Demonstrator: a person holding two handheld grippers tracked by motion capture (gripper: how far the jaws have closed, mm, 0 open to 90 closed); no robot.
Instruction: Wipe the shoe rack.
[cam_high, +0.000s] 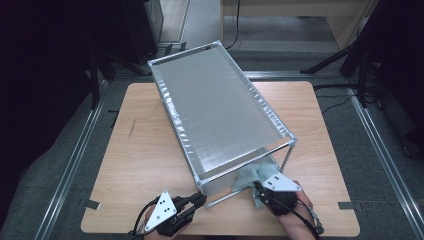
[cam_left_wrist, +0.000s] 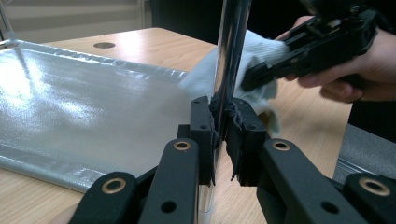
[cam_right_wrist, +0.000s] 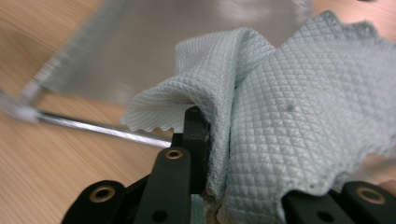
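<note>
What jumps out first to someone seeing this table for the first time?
A big silvery rack lies slantwise across the wooden table. At its near end the left tongs clamp a shiny post, while the right tongs hold a pale green cloth beside it.

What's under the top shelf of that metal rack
Under the rack's top shelf lies a silvery bottom sheet on the table. The right tongs hold a pale cloth at its near edge. The shelf hides everything farther back.
</note>
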